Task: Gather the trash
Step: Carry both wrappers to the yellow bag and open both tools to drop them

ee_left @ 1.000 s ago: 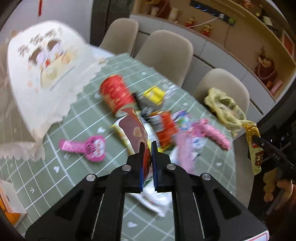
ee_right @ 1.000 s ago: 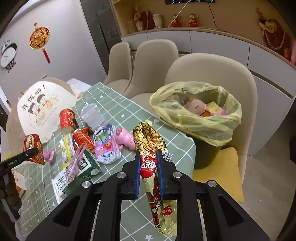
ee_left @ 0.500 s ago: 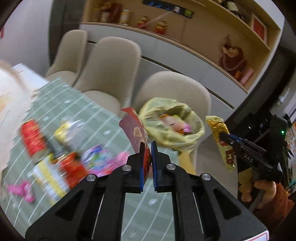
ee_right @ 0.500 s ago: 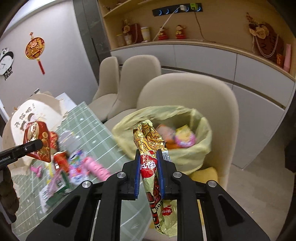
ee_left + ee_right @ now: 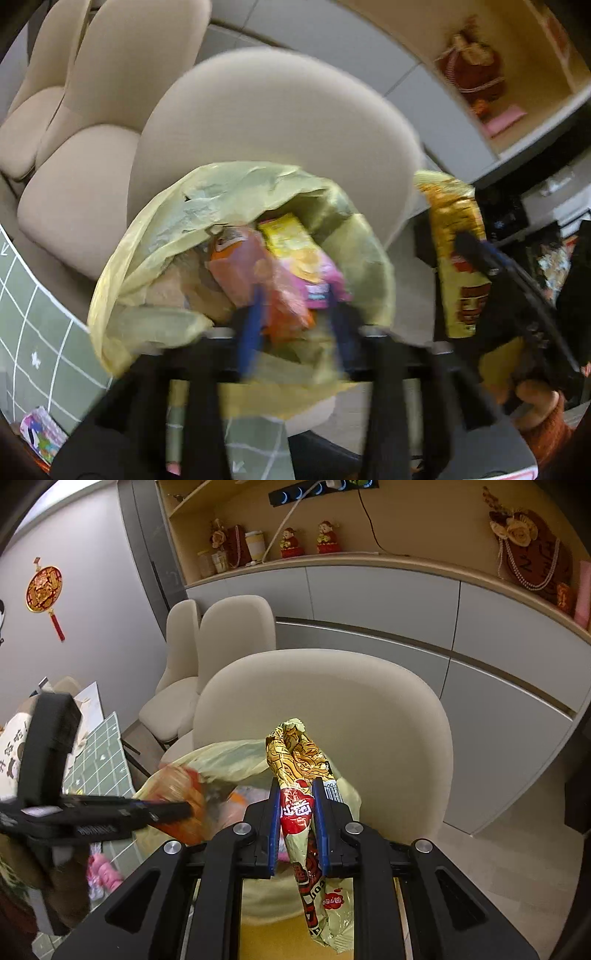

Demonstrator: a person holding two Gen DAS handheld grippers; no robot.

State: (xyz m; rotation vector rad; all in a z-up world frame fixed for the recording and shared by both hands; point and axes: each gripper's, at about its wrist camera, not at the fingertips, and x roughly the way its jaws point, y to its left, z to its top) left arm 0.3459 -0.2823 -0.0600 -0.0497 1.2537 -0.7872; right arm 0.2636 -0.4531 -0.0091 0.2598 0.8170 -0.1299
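Observation:
The bin with its yellow bag [image 5: 236,192] stands on a beige chair seat, holding several wrappers. My left gripper [image 5: 295,321] hovers right over the bag mouth, blurred, its jaws opening. A red-orange wrapper [image 5: 286,314] sits loosely between them, and no pad is seen pressing on it. The right wrist view shows that left gripper [image 5: 181,808] coming in from the left, with the blurred wrapper [image 5: 177,786] at its tip above the bag [image 5: 229,753]. My right gripper [image 5: 298,812] is shut on a long gold and red snack wrapper [image 5: 299,753], held just right of the bin.
The beige chair back [image 5: 369,709] rises behind the bin, with two more chairs [image 5: 229,627] beyond. The green checked tablecloth [image 5: 37,314] lies to the left, with a colourful wrapper [image 5: 40,435] and a pink item [image 5: 101,871] on it. Grey cabinets [image 5: 406,602] line the far wall.
Both grippers swung from the table over to the bin. My left gripper dipped toward the bag and its jaws came apart around the red wrapper. The right gripper kept its hold.

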